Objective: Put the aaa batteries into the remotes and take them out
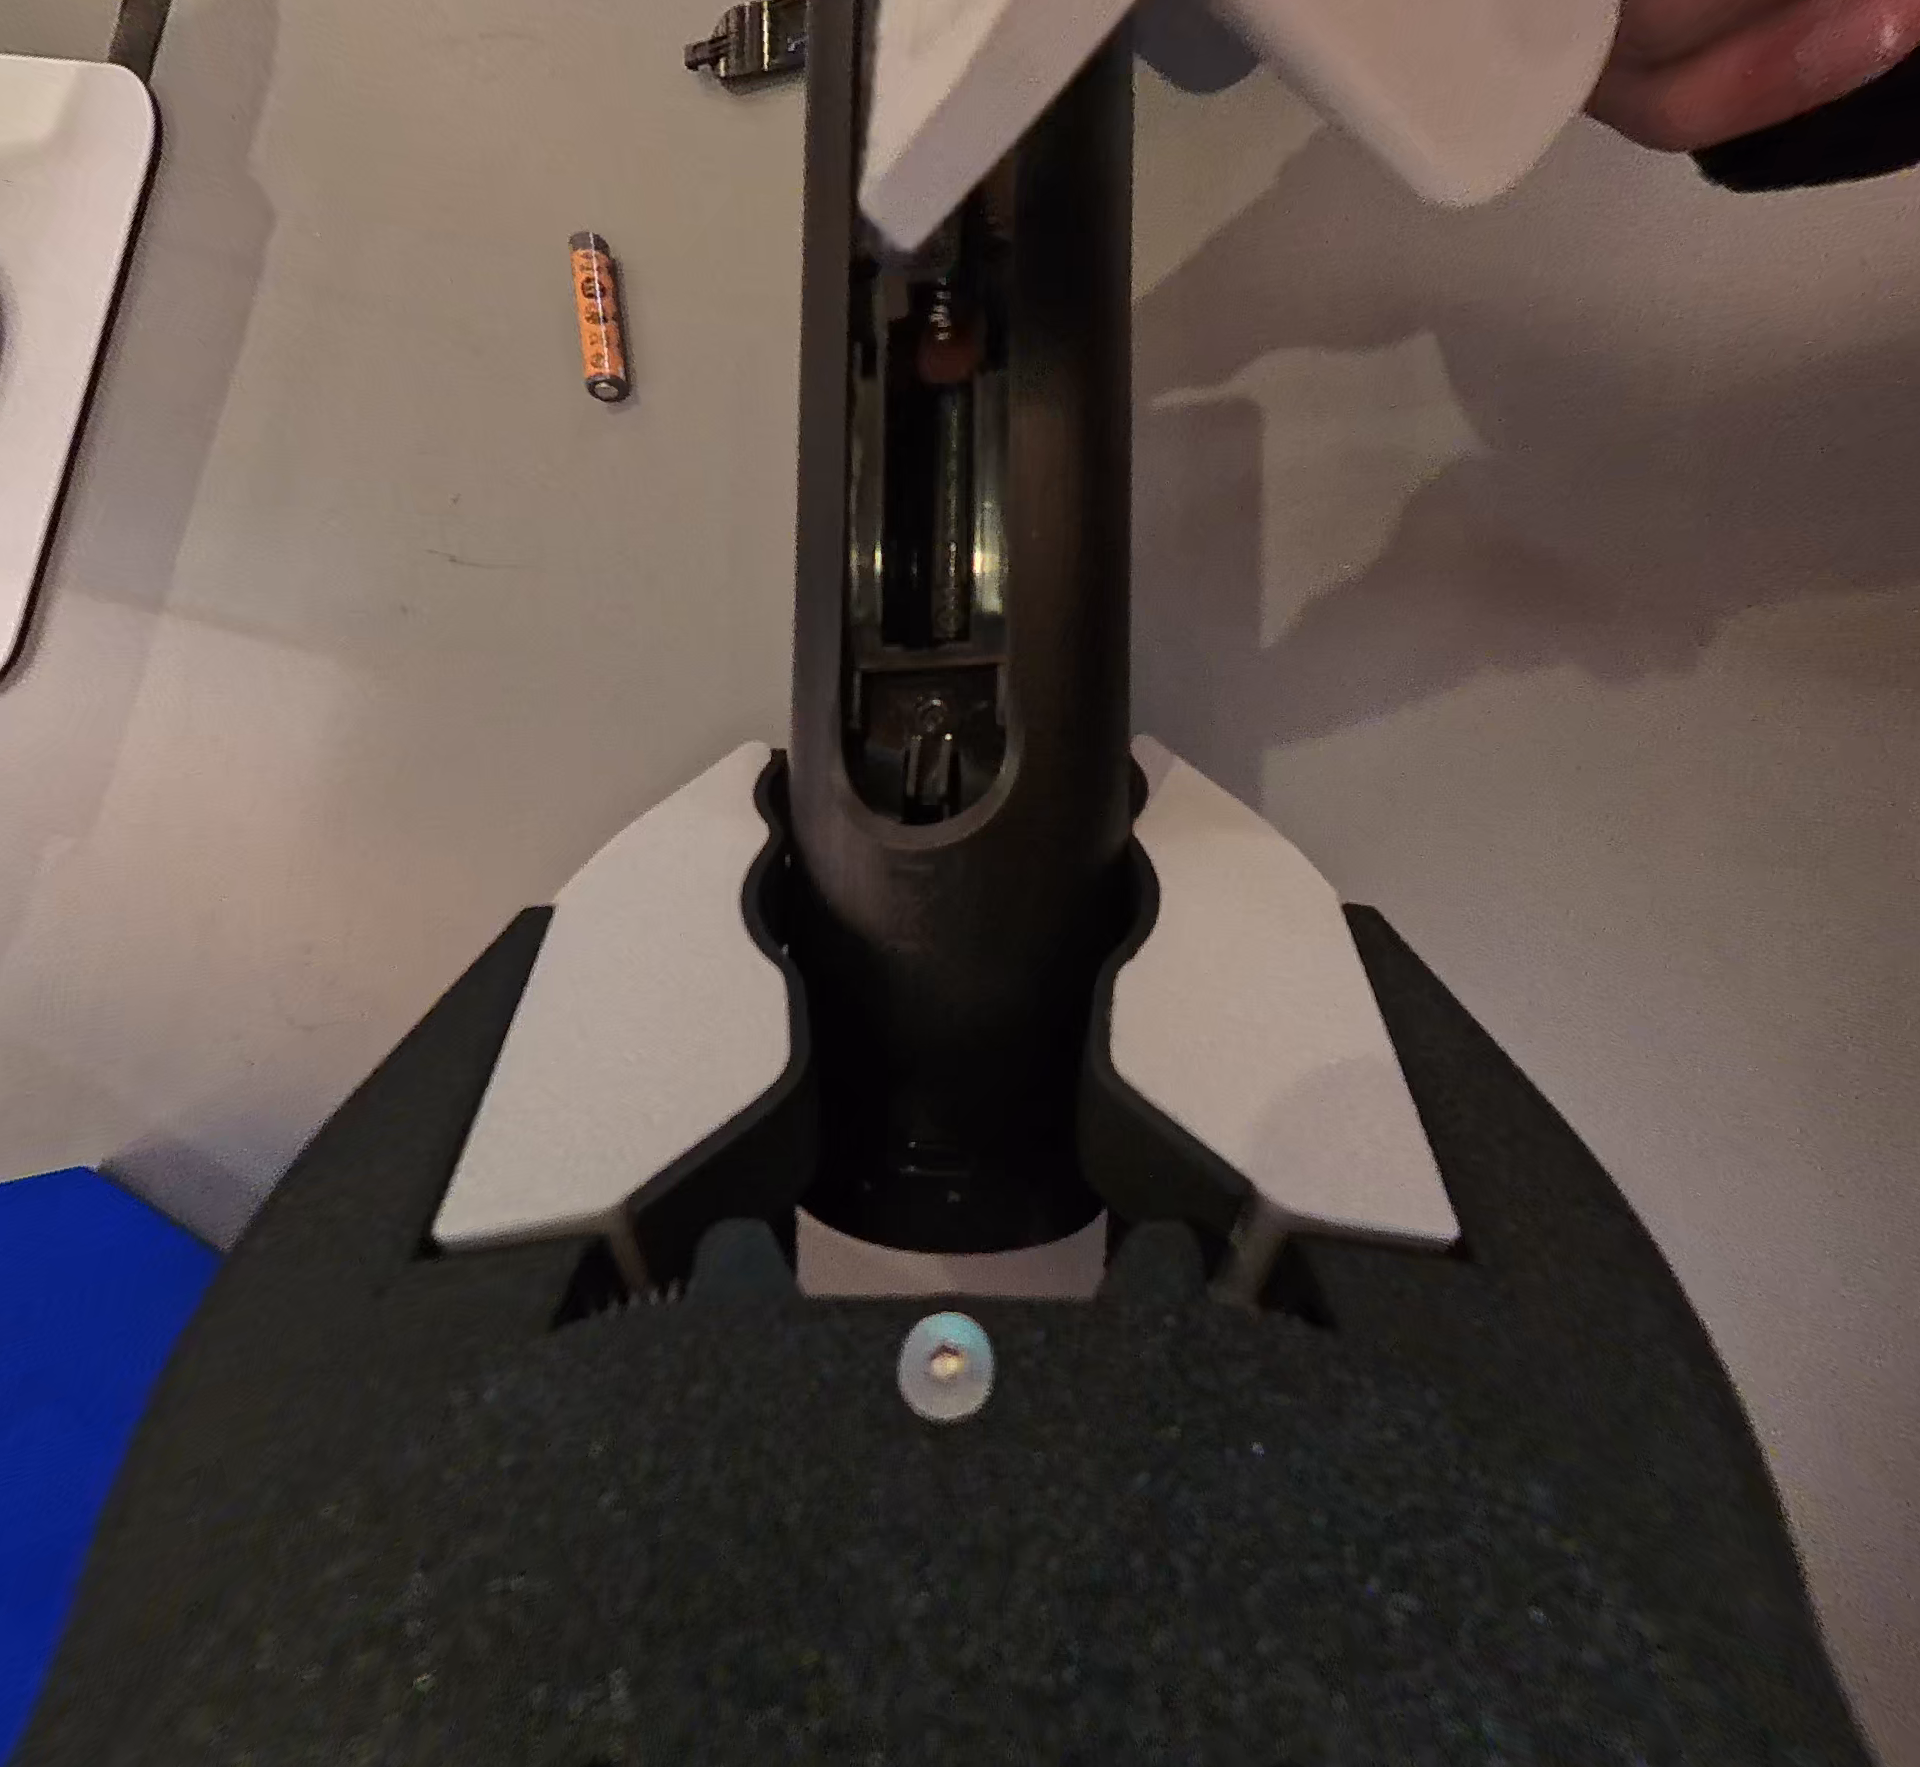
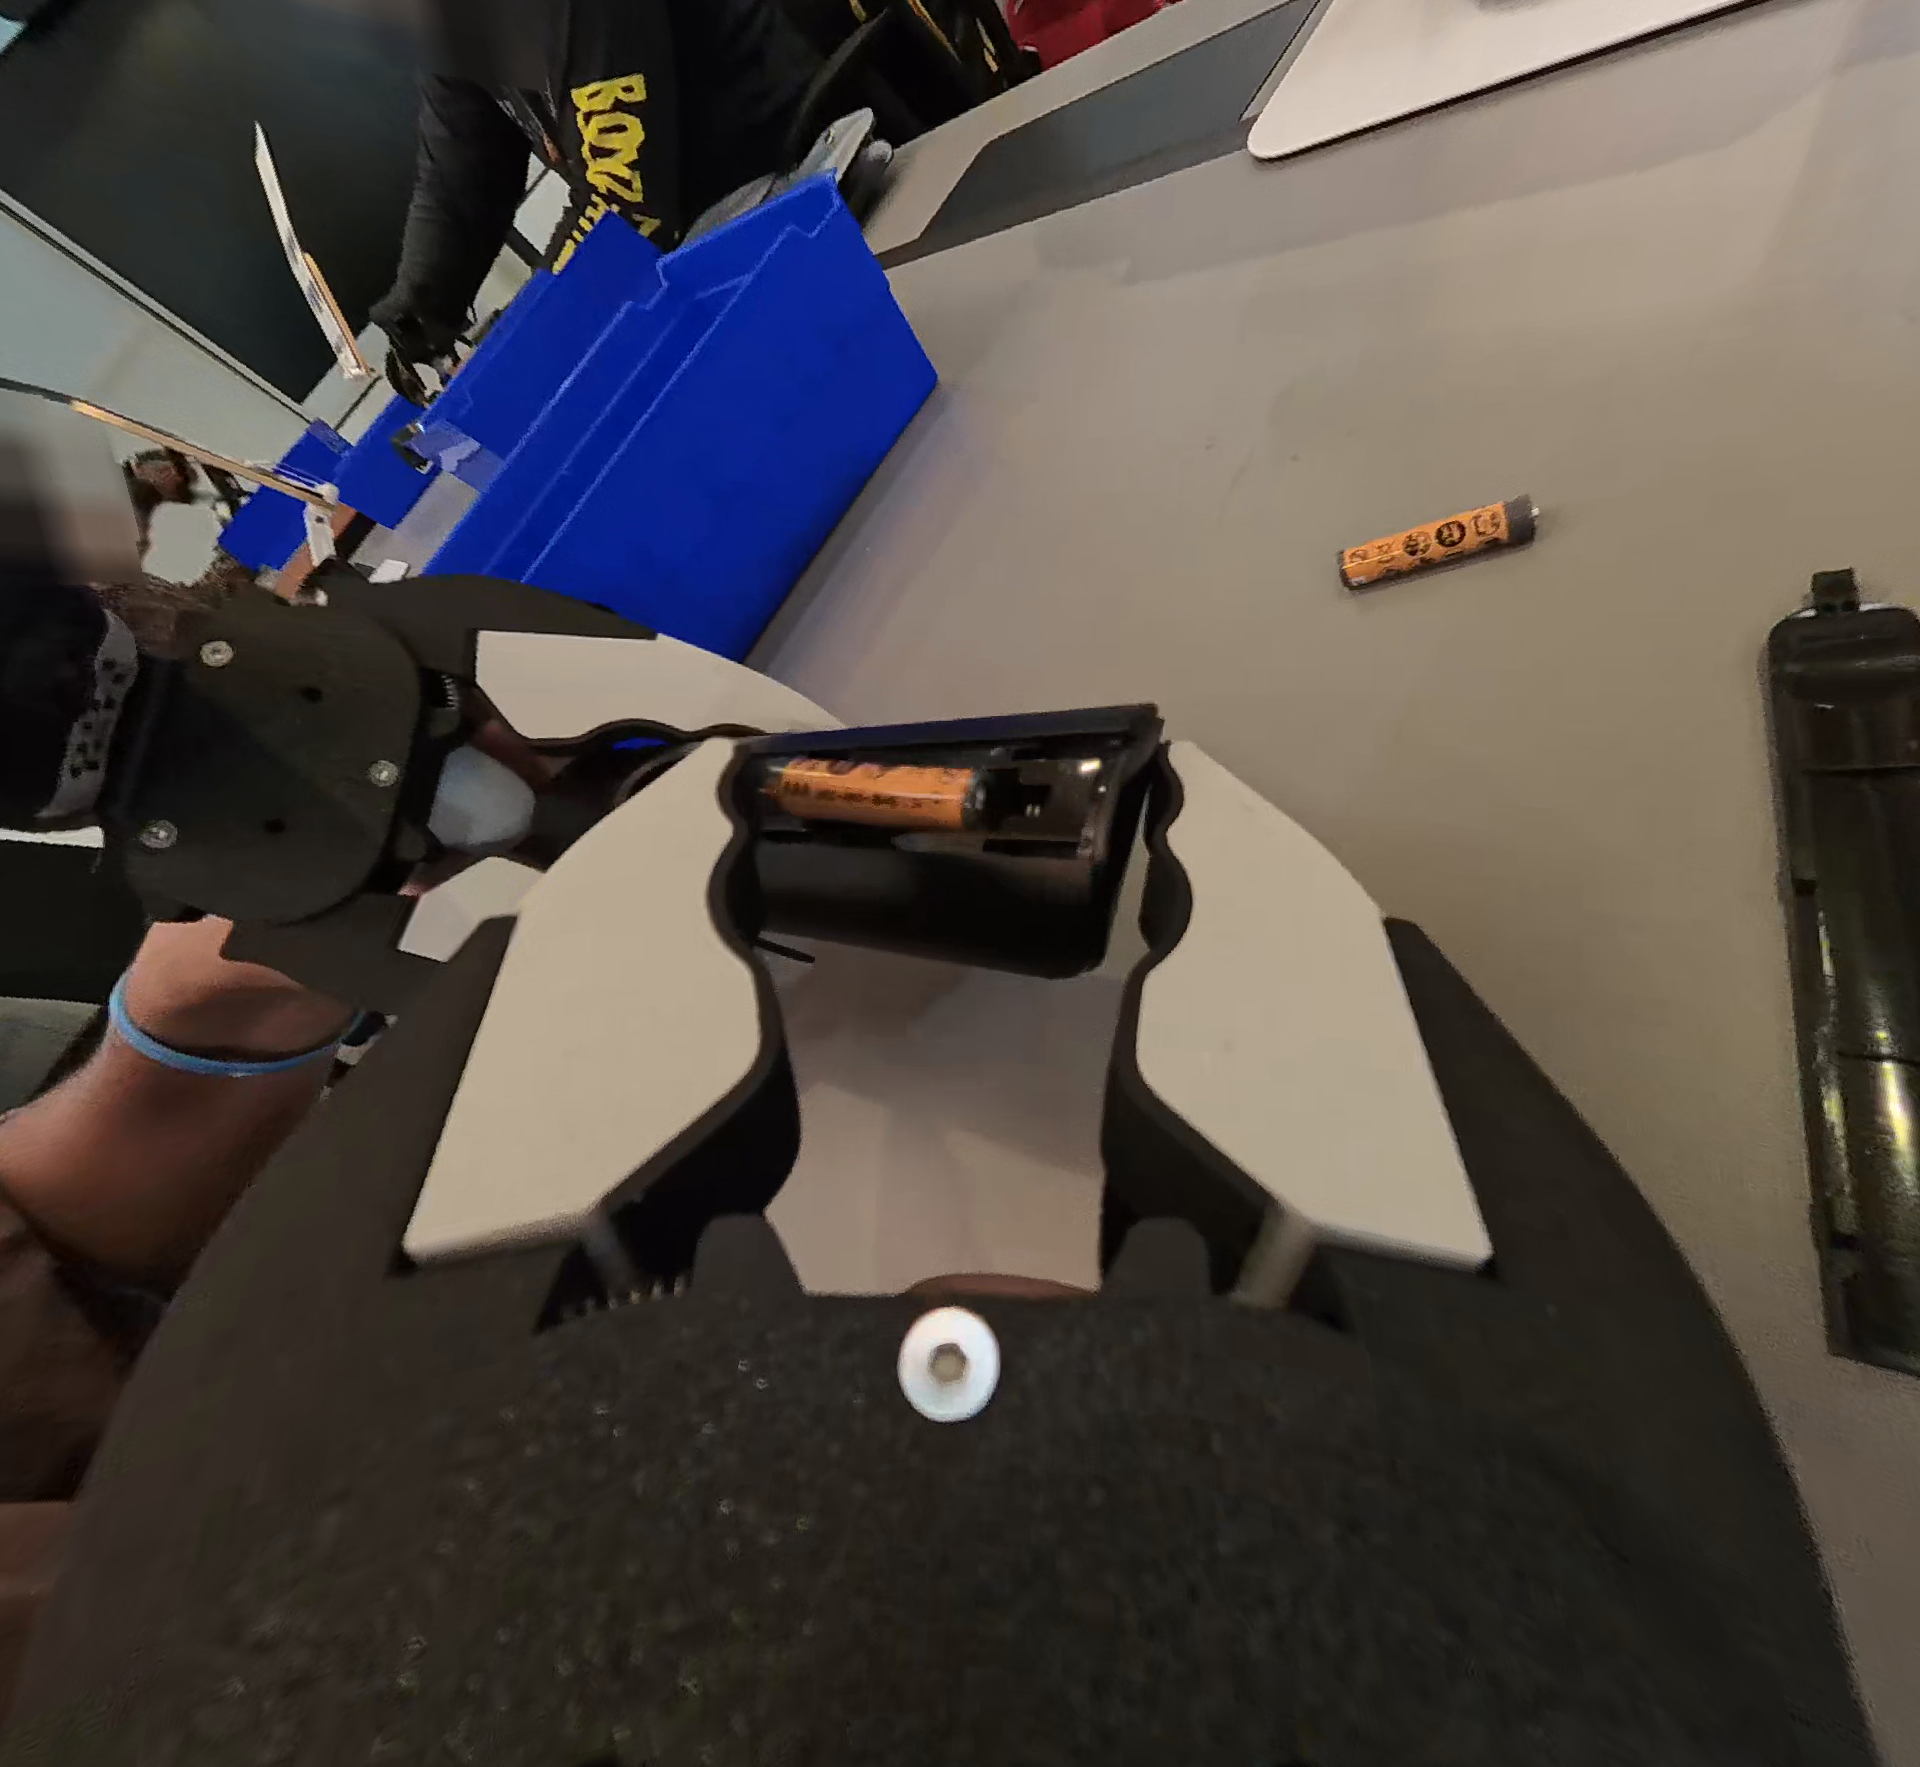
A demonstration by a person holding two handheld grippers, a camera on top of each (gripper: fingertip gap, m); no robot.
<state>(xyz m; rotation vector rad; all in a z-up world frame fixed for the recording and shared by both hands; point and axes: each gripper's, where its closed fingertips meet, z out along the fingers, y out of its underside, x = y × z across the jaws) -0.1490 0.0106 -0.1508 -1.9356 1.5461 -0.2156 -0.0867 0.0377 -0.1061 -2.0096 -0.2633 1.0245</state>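
blue bins beside white mat on grey table.

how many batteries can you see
2. One battery lies loose on the table; one sits in the open bay of the remote held by the left claw. Others may be hidden.

Left gripper: its two white fingers squeeze a black remote.
Remote: back is open, one battery sits inside.
Right gripper: a white finger pokes into the open slot.
Table: a loose orange battery lies left of the remote.
Blue bin: bottom-left corner.
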